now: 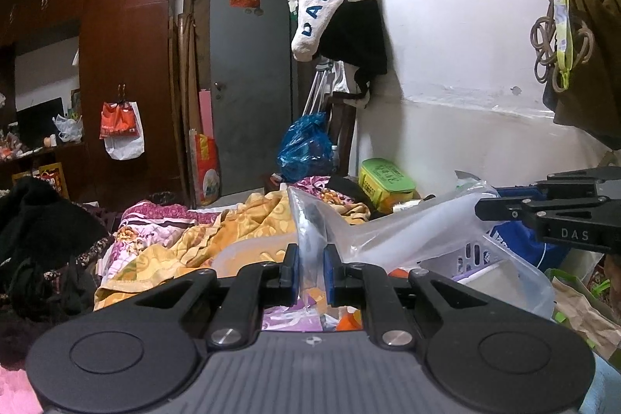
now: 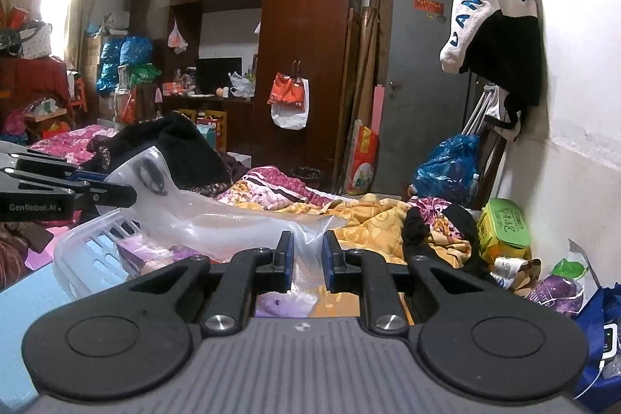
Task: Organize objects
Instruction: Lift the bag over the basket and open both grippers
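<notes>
Left wrist view shows our left gripper (image 1: 311, 268) clamped tight on one edge of a thin, see-through plastic bag (image 1: 407, 231), and our right gripper (image 2: 306, 264) pinches the other edge, so we hold it stretched above the white slotted basket (image 2: 89, 243). Next we probably need to lower it gently, because the crinkly bag is floppy.
</notes>
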The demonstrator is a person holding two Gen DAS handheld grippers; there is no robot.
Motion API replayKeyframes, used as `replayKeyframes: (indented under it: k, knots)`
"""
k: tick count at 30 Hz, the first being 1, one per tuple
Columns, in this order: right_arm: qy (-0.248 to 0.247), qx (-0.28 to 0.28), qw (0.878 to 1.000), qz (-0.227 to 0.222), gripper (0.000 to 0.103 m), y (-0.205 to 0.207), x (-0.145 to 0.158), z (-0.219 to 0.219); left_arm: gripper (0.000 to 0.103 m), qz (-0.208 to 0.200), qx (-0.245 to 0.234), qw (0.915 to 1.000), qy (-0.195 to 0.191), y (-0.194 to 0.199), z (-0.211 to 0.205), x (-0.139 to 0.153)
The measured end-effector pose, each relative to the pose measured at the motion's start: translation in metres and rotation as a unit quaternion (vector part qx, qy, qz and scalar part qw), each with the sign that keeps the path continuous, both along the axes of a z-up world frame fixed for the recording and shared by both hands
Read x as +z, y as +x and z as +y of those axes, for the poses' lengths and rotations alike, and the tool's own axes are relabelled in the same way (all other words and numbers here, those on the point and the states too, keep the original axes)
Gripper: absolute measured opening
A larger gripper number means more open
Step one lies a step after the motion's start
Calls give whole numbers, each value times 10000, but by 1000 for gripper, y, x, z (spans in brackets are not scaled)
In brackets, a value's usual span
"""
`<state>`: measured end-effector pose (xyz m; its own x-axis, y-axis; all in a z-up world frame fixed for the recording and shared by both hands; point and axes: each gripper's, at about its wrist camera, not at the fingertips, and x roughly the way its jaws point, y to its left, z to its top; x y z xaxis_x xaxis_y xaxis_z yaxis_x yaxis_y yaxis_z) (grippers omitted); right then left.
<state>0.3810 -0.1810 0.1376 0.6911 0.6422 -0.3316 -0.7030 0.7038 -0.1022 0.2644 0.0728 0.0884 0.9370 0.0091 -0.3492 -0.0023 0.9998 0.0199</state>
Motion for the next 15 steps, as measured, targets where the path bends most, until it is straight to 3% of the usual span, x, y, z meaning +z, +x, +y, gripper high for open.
replayKeyframes:
  k: [15]
  knots:
    - [-17, -2, 10000, 40, 17, -2, 1, 1, 15, -9, 2, 10000, 74, 0, 1, -3]
